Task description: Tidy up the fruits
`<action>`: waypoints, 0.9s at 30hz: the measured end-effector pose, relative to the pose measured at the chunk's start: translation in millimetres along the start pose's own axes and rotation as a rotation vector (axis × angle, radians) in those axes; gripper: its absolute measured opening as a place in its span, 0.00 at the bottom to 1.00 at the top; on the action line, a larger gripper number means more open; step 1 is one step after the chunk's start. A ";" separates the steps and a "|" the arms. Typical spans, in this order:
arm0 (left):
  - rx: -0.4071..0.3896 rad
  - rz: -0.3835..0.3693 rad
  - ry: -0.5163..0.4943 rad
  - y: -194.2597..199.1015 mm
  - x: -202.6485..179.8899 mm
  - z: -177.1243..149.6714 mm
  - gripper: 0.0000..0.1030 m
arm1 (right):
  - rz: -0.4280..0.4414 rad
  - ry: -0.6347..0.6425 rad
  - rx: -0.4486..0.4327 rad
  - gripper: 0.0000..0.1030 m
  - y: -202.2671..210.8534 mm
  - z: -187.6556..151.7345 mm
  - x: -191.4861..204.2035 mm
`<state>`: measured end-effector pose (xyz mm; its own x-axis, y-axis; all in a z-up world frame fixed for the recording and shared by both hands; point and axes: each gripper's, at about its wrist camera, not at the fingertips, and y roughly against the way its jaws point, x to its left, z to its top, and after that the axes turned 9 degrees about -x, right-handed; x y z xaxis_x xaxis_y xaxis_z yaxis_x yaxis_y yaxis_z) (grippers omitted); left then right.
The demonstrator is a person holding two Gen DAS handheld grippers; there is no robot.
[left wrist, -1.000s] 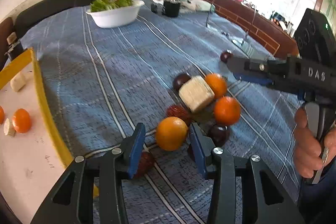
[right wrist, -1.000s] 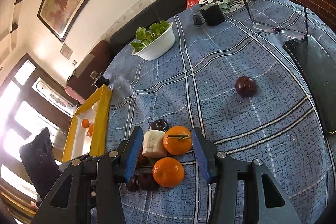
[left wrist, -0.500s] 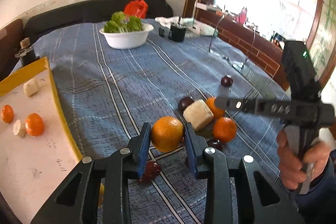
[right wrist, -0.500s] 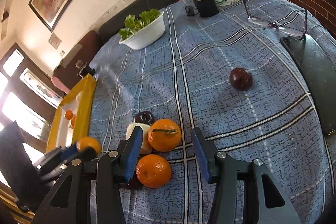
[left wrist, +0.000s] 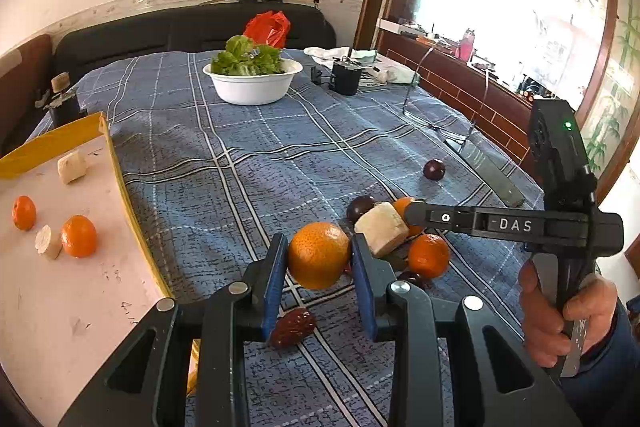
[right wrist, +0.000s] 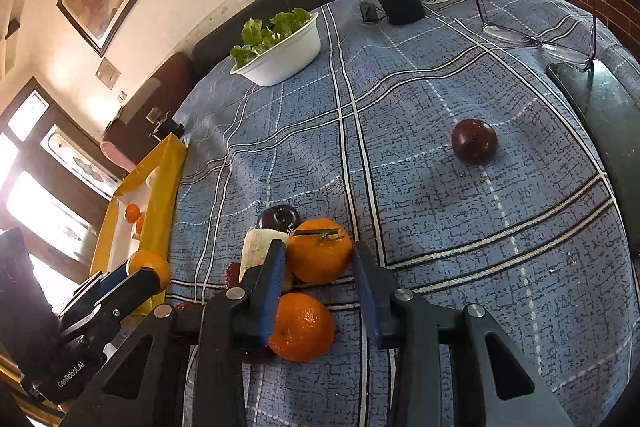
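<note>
My left gripper [left wrist: 319, 259] is shut on an orange [left wrist: 319, 254] and holds it above the blue checked cloth; it also shows in the right wrist view [right wrist: 149, 269]. My right gripper [right wrist: 320, 281] is open over the fruit pile, its jaws on either side of a stemmed orange [right wrist: 319, 255]. Another orange [right wrist: 301, 326] lies below it. The pile also holds a pale cut chunk [left wrist: 380, 233], a dark plum [right wrist: 279, 217] and a red date [left wrist: 293, 327]. A lone plum [right wrist: 474, 146] lies to the right. The yellow-rimmed tray [left wrist: 128, 203] at left holds two oranges and pale chunks.
A white bowl of lettuce [left wrist: 253, 83] stands at the back. A black cup [left wrist: 345, 77], cloths, spectacles [right wrist: 532, 39] and a dark phone [right wrist: 600, 107] lie at the back right. A red bag [left wrist: 267, 27] sits on the dark sofa behind.
My left gripper closed on the orange and lifted it off the cloth. My right gripper moved down towards the stemmed orange, still open.
</note>
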<state>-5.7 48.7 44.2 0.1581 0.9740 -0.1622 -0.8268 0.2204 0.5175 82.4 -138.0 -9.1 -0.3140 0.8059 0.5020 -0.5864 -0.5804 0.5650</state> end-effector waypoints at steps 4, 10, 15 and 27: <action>0.003 0.002 0.000 -1.5 -0.4 -0.4 0.30 | -0.018 0.039 0.000 0.38 -1.5 -1.1 5.6; -0.009 0.015 -0.005 0.0 -1.2 -0.2 0.30 | -0.037 0.080 -0.011 0.36 -1.2 -2.7 11.0; -0.029 0.039 0.006 3.6 3.2 1.2 0.30 | -0.044 0.102 -0.092 0.36 13.1 0.0 15.9; -0.074 0.109 0.001 10.4 9.5 4.6 0.30 | -0.008 0.149 -0.179 0.36 30.6 -0.7 29.8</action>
<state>-10.3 60.4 51.9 0.0646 0.9919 -0.1094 -0.8765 0.1089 0.4689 54.6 -131.6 22.7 -0.4078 0.8266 0.3878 -0.7086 -0.5544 0.4365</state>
